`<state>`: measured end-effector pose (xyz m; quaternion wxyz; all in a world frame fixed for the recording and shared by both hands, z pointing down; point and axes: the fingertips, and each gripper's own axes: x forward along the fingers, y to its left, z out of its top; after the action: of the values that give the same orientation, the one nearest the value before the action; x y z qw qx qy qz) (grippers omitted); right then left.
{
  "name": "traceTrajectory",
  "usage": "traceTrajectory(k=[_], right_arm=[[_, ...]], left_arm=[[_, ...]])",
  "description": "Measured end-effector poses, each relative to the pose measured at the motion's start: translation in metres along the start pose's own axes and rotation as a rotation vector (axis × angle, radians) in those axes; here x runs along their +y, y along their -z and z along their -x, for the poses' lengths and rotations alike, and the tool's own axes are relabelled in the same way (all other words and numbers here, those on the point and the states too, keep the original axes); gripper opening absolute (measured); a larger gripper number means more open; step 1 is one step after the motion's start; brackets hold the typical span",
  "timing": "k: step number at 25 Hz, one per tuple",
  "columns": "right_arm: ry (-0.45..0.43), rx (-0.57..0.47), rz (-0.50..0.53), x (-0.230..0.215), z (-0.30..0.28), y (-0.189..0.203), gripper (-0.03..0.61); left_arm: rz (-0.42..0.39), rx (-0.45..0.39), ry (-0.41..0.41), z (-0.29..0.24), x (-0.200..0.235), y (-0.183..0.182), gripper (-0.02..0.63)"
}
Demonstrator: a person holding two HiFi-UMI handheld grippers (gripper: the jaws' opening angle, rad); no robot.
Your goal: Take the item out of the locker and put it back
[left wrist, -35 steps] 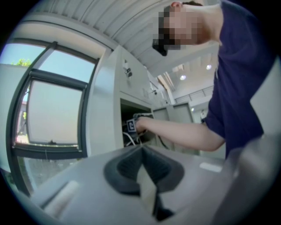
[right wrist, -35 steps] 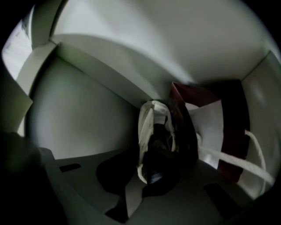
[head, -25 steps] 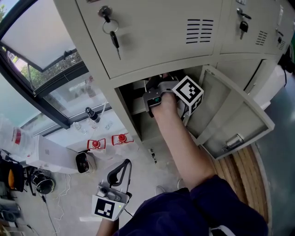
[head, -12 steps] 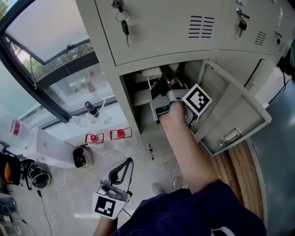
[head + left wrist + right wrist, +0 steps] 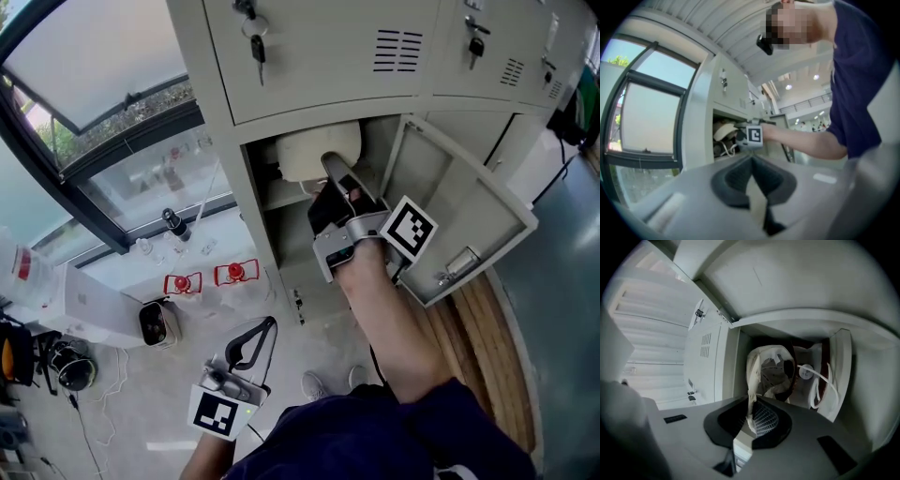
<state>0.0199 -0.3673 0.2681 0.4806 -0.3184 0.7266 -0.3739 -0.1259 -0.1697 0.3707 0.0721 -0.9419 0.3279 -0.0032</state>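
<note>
Cap (image 5: pixel 768 369) hangs just ahead of the right gripper (image 5: pixel 749 420), at the locker (image 5: pixel 731 357) mouth; the nearly closed jaws pinch only its thin edge. That slight hold could slip, or the white cord (image 5: pixel 820 380) beyond might snag it. The left gripper (image 5: pixel 752 164) is closed and empty.

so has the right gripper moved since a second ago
Yes. Against the frame of the open locker, the right gripper has backed out toward the person, its tongs shut on the cream cap, which now shows at the compartment's mouth.
</note>
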Motion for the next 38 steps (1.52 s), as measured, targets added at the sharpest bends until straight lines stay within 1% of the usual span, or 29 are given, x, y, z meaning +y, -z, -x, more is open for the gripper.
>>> traceTrajectory(k=[3, 7, 15, 20, 31, 38], right_arm=[[-0.015, 0.018, -0.013, 0.010, 0.014, 0.003, 0.018], [-0.040, 0.038, -0.017, 0.022, 0.030, 0.001, 0.018], [-0.037, 0.101, -0.068, 0.019, 0.073, 0.006, 0.018], [-0.057, 0.169, -0.101, 0.032, 0.110, 0.009, 0.018], [-0.107, 0.287, -0.143, 0.078, 0.204, 0.006, 0.018], [-0.139, 0.343, -0.177, 0.101, 0.266, 0.002, 0.018]], left_arm=[[-0.006, -0.014, 0.020, -0.004, -0.009, -0.003, 0.003], [-0.013, -0.001, 0.035, -0.009, -0.020, -0.001, 0.003], [-0.034, 0.025, 0.037, -0.020, -0.057, -0.003, 0.003], [-0.055, 0.036, -0.005, -0.018, -0.096, -0.013, 0.003], [-0.092, 0.041, -0.127, 0.010, -0.187, -0.036, 0.003], [-0.118, 0.054, -0.168, 0.029, -0.240, -0.049, 0.003]])
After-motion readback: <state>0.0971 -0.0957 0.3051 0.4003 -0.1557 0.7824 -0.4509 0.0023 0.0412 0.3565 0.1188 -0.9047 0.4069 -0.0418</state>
